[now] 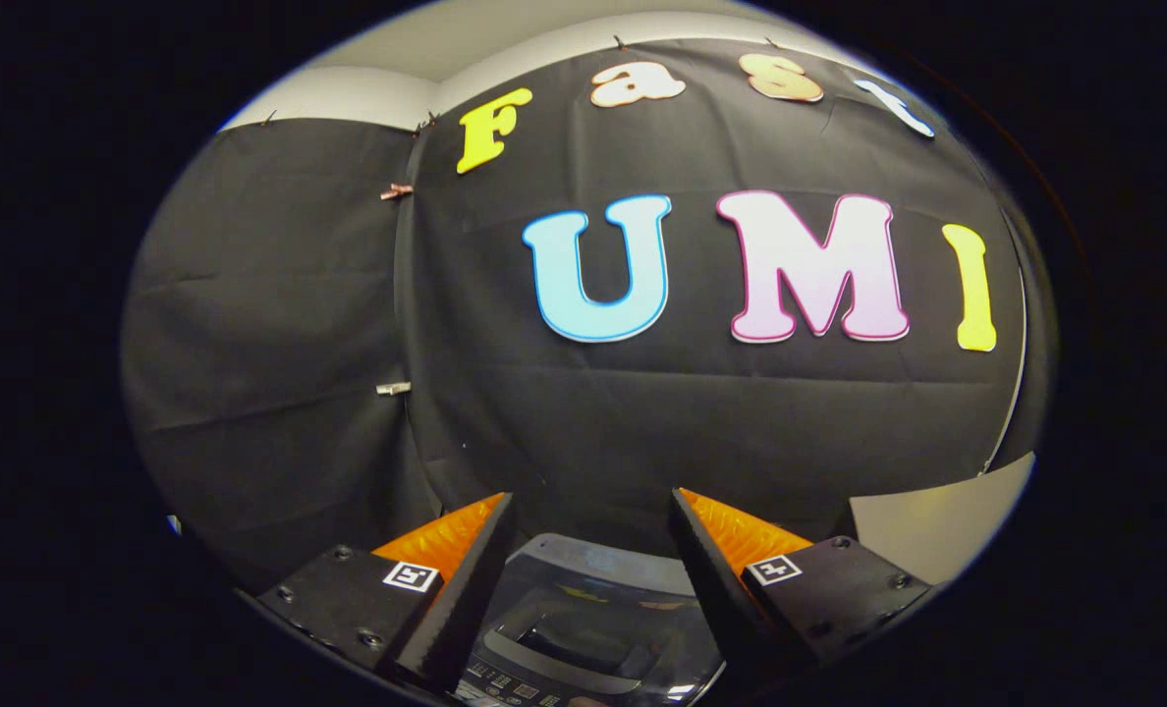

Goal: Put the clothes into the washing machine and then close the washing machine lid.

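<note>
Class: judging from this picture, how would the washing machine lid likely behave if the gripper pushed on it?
The lid looks hard and glossy, so probably stiff and somewhat slippery. Its moulded handle suggests it swings rather than slides. The gripper is open above it, touching nothing.

Finding no legible words or numbers. Noting square coded tags [413, 576] sitting on both fingers of the gripper [591, 494], fingers standing apart above the washing machine [593, 589]; panel markings there showing too small to read.

Gripper view rides above washing machine [593, 628], faces booth wall [642, 432]; spread fingers [466, 579] frame machine's near top.
</note>
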Available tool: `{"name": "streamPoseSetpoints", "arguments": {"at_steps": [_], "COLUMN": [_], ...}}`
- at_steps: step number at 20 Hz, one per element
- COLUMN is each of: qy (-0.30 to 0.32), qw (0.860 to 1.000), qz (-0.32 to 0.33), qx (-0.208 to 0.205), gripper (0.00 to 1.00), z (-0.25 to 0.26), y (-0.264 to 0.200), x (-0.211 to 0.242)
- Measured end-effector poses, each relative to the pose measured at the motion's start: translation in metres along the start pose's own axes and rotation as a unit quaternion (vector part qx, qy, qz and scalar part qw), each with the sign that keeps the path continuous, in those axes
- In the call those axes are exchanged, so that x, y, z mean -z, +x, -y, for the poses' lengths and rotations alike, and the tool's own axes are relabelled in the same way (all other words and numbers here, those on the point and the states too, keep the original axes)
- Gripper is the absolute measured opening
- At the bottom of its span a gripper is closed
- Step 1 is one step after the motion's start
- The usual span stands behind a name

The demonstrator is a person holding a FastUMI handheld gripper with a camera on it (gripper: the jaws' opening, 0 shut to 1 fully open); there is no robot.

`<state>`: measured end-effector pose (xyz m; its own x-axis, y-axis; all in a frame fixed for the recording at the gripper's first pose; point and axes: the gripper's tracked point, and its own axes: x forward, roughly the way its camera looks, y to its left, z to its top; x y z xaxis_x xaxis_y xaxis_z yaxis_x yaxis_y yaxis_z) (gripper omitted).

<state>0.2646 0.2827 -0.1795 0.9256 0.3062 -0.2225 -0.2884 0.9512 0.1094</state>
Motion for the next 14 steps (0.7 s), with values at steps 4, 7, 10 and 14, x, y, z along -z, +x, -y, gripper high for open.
{"name": "streamPoseSetpoints", "arguments": {"at_steps": [4, 7, 10, 14], "qy": [-0.006, -0.014, -0.021, -0.029], "qw": [0.999, 0.997, 0.995, 0.991], "qz": [0.052, 0.075, 0.101, 0.13], "qx": [0.004, 0.008, 0.013, 0.031], "gripper": [0.97, 0.97, 0.97, 0.97], "z": [0.011, 0.017, 0.025, 0.047], "y": [-0.045, -0.086, -0.126, -0.177], "x": [-0.04, -0.061, -0.08, -0.101]}}
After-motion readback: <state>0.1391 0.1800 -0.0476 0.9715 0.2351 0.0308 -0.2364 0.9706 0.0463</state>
